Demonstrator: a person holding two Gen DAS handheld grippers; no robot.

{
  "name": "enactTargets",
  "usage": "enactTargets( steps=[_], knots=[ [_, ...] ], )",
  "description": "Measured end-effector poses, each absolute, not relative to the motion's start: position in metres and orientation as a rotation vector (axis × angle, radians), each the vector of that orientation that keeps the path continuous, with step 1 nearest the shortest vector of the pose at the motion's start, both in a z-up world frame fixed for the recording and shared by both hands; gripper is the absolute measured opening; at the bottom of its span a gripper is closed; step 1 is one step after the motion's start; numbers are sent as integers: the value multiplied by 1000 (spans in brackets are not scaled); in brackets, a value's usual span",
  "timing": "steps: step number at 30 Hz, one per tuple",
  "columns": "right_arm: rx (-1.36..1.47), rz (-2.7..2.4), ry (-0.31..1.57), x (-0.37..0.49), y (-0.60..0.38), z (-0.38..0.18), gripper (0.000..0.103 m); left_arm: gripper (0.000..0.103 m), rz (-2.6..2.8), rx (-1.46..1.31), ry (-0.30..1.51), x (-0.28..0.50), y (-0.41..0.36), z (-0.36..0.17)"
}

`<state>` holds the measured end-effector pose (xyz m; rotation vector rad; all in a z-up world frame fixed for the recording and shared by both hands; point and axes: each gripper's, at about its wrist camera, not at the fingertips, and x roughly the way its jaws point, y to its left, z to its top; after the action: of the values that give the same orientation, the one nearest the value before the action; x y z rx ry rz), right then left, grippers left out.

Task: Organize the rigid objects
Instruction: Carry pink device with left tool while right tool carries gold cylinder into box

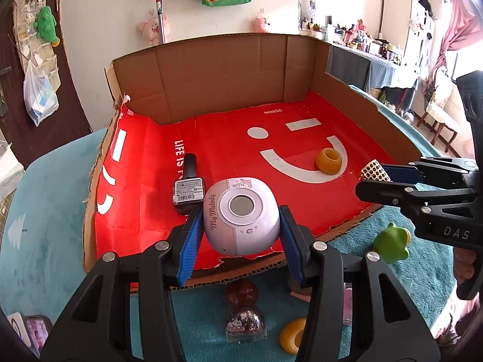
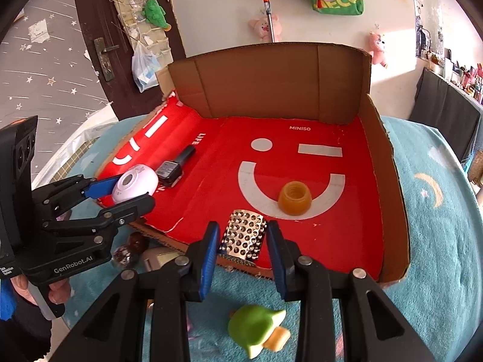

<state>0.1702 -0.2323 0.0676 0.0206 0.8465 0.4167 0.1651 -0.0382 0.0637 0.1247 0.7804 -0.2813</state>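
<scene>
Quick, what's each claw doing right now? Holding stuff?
Left gripper: closed on the white My Melody gadget.
Right gripper: closed on the perforated metal piece.

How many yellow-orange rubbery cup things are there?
2. One amber rubbery cup sits inside the red-lined cardboard box, on its white smile. The other amber rubbery cup lies outside on the teal cloth, partly hidden behind the left gripper. More may be hidden.

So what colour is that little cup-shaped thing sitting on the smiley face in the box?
The cup-shaped piece is amber, an orange-yellow; the right wrist view shows it best.
</scene>
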Motion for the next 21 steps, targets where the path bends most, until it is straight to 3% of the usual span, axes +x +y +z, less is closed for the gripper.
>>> enactTargets(
  steps=[21],
  knots=[
    [-6, 360, 937, 209, -229, 35, 34, 47, -256, 73, 930, 211, -27, 25]
  ],
)
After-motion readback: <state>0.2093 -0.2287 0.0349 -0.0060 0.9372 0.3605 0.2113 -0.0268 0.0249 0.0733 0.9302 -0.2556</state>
